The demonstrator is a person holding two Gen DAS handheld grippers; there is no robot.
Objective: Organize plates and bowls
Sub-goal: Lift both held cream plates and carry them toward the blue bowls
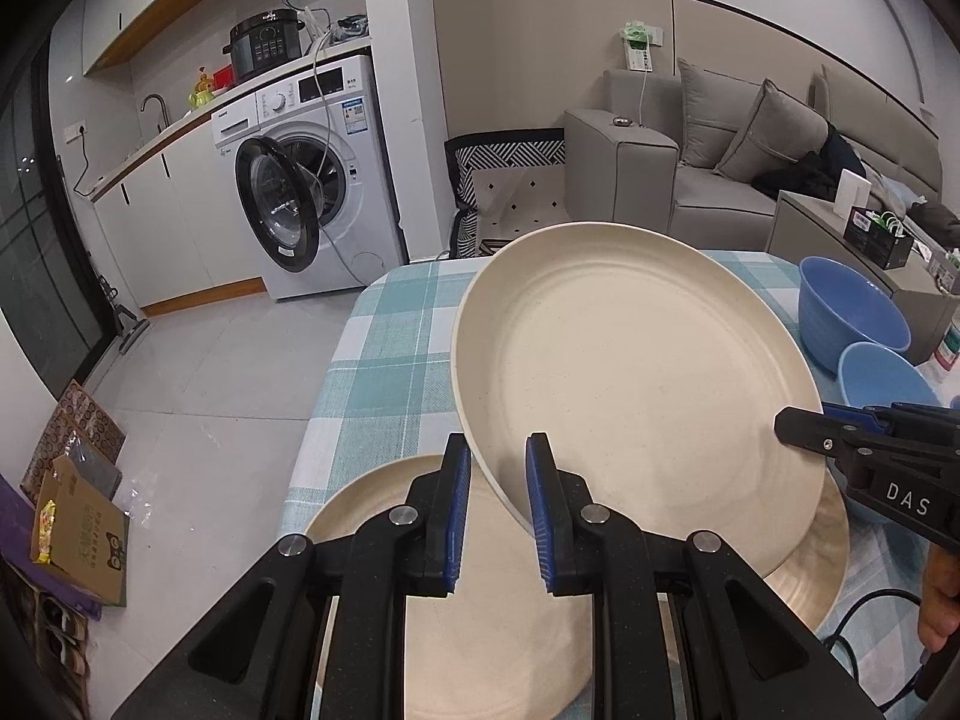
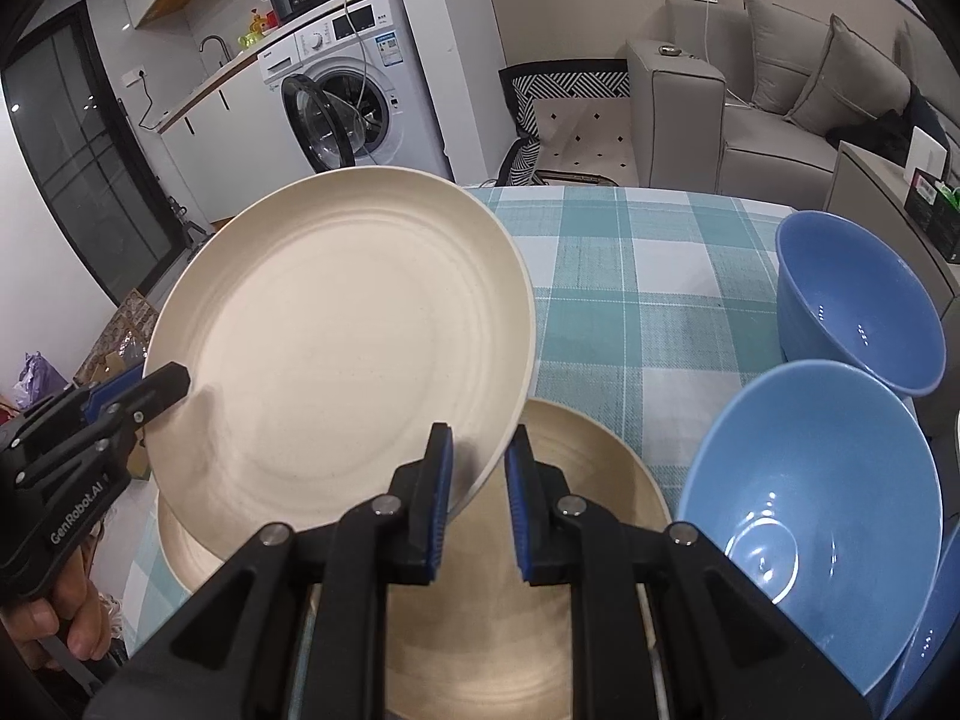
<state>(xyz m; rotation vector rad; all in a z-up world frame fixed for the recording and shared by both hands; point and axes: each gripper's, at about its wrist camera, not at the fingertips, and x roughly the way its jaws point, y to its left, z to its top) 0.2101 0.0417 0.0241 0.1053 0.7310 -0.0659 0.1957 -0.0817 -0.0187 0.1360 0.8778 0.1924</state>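
While both tools worked together, the top plate (image 1: pixel 636 396) hung tilted in the air over the bottom plate (image 1: pixel 480 612), which lay flat on the surface (image 1: pixel 384 348) with its checked cloth. The left tool (image 1: pixel 498 516) had its blue pads on either side of the plate's near rim. Its jaws stood only a little apart, and I could not tell if they truly pinched the rim or just sat around it. The right tool (image 2: pixel 477 504) looked the same on the other edge, so I could not tell there either. Two tools on two sides probably kept the wide plate from tipping or sliding out.

Since the top plate sat right above the bottom one, I think it was meant to be stacked there, to save room. That stack was not yet done.

Two blue bowls (image 2: pixel 816 516) sat near the plates on the right side, the near one just beside the far bowl (image 2: pixel 858 306). They likely waited their turn to be nested.
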